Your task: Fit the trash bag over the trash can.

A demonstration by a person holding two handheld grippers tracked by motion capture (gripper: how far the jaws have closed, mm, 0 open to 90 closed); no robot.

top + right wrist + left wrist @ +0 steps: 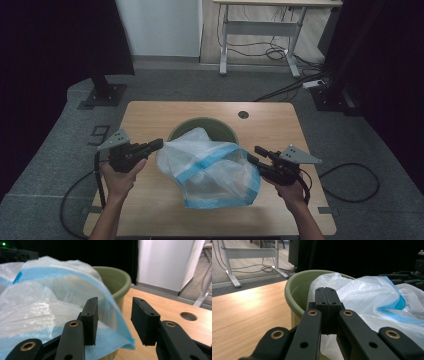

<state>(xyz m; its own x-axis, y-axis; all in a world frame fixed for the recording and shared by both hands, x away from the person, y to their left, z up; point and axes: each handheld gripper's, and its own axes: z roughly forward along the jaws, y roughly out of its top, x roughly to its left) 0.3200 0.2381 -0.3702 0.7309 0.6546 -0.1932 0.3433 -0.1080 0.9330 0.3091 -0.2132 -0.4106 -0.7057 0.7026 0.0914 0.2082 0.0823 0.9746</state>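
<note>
Lining the bin (220, 127) with the bag (210, 167), mid-step.
On the table (150, 115), the bag drapes half over the green bin's near rim, its mouth not yet around it. Our left tool (327, 300) is clamped tight at the bag's left edge, film likely pinched; our right tool (114, 320) stands half open, blue hem between its jaws, unpressed. Next we'd need to close right, then spread the mouth over the rim.
</note>
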